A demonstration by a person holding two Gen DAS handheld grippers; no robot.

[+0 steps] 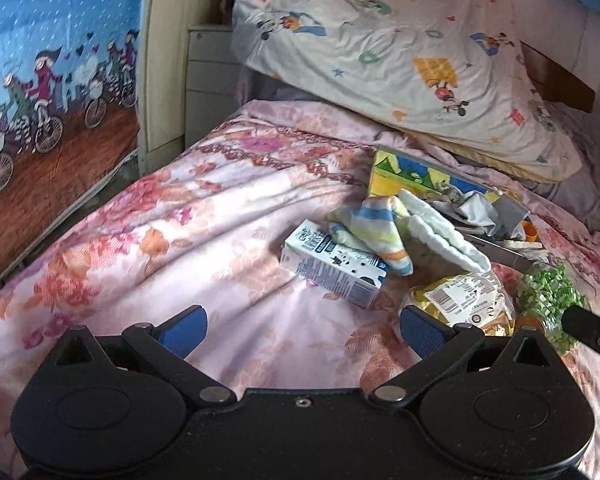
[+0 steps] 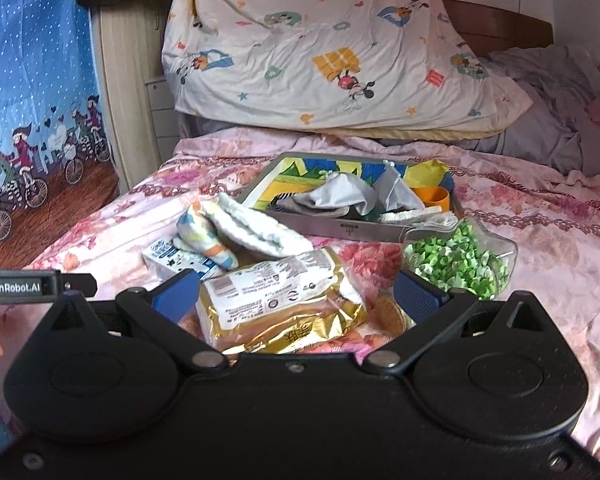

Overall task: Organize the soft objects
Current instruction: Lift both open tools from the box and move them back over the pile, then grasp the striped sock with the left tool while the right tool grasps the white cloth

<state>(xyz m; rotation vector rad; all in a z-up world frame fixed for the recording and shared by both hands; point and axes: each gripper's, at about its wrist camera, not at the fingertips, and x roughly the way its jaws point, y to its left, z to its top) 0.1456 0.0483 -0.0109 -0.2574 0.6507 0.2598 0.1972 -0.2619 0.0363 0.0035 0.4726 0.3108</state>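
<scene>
With both our grippers spread and empty, our right gripper (image 2: 296, 296) straddled the crinkly gold snack packet (image 2: 280, 304) while the striped sock (image 2: 204, 240) lay ahead beside the tray (image 2: 340, 230), so we risked closing on the slippery, non-soft packet.

bed: we see a pink floral sheet (image 2: 520, 216).
on it: tray (image 2: 328, 227), milk carton (image 1: 332, 266), gold packet (image 2: 284, 300), striped sock (image 1: 376, 236), pillow (image 2: 320, 48).
</scene>
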